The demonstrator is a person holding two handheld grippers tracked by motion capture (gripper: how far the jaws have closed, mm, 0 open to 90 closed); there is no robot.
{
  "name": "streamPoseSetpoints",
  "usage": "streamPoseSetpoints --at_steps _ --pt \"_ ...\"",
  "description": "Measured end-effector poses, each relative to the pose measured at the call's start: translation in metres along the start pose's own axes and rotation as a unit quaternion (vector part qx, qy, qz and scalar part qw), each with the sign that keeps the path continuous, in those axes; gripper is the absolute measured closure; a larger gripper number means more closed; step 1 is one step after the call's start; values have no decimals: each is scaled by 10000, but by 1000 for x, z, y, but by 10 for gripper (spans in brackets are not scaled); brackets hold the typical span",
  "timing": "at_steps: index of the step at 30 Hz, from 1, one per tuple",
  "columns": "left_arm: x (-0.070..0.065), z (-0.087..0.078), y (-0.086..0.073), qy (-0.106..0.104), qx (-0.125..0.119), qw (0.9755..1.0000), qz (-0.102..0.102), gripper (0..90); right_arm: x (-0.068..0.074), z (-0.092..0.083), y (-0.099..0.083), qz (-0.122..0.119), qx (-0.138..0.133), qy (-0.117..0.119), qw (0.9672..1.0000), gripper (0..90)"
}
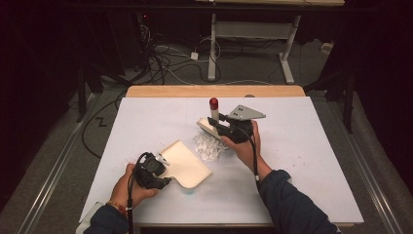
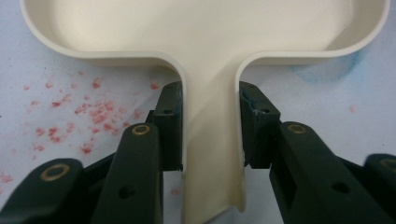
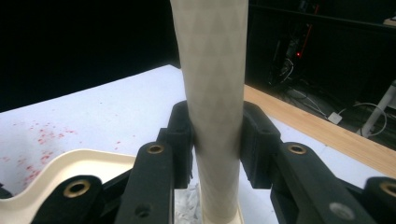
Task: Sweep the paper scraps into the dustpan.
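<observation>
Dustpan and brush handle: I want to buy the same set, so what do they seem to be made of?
The dustpan looks like moulded cream plastic: a smooth, slightly glossy surface with rounded, one-piece walls. The brush handle held in the right gripper appears pale plastic too, matte, with a faint triangular texture; its red tip is too small to judge.

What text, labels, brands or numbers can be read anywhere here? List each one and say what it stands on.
None: no word, label, brand or number can be read.
The cream dustpan, clamped at its handle by the left gripper, is plain.
The brush handle, clamped by the right gripper, bears a faint triangle texture, no lettering.
The white table cover carries red specks and a heap of shredded paper, no print.
</observation>
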State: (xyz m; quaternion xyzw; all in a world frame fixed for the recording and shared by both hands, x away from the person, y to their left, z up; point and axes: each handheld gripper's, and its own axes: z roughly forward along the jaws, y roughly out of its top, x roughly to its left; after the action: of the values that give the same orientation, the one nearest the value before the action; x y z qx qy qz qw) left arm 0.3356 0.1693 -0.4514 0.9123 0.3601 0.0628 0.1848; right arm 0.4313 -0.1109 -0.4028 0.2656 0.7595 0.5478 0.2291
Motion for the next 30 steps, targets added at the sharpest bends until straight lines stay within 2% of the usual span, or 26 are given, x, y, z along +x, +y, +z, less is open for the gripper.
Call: streamPoseSetpoints --at_steps 7,15,18,19,20,22,27,30 --pt "0 1 1 15 29 10000 18 635 18 2 0 37 -92 168 9998 692" --pt "-1 3 3 8 44 10000 -28 635 46 3 0 58 -191 340 9992 695" --pt "-1 4 3 12 26 10000 -39 635 59 5 1 -64 -183 423 9989 697" --pt "-1 4 3 7 25 10000 -42 635 66 5 2 -116 -185 528 9984 699" --pt "-1 4 3 10 29 10000 -27 635 66 5 2 -116 -185 528 9984 699" --pt "-1 4 3 6 23 10000 -38 635 76 6 5 -260 -179 630 9975 702" --pt "-1 3 3 4 6 10000 -43 635 80 5 11 -318 -223 769 9963 707" --pt "-1 3 2 -5 0 10000 -43 635 77 4 15 -362 -271 721 9964 707"
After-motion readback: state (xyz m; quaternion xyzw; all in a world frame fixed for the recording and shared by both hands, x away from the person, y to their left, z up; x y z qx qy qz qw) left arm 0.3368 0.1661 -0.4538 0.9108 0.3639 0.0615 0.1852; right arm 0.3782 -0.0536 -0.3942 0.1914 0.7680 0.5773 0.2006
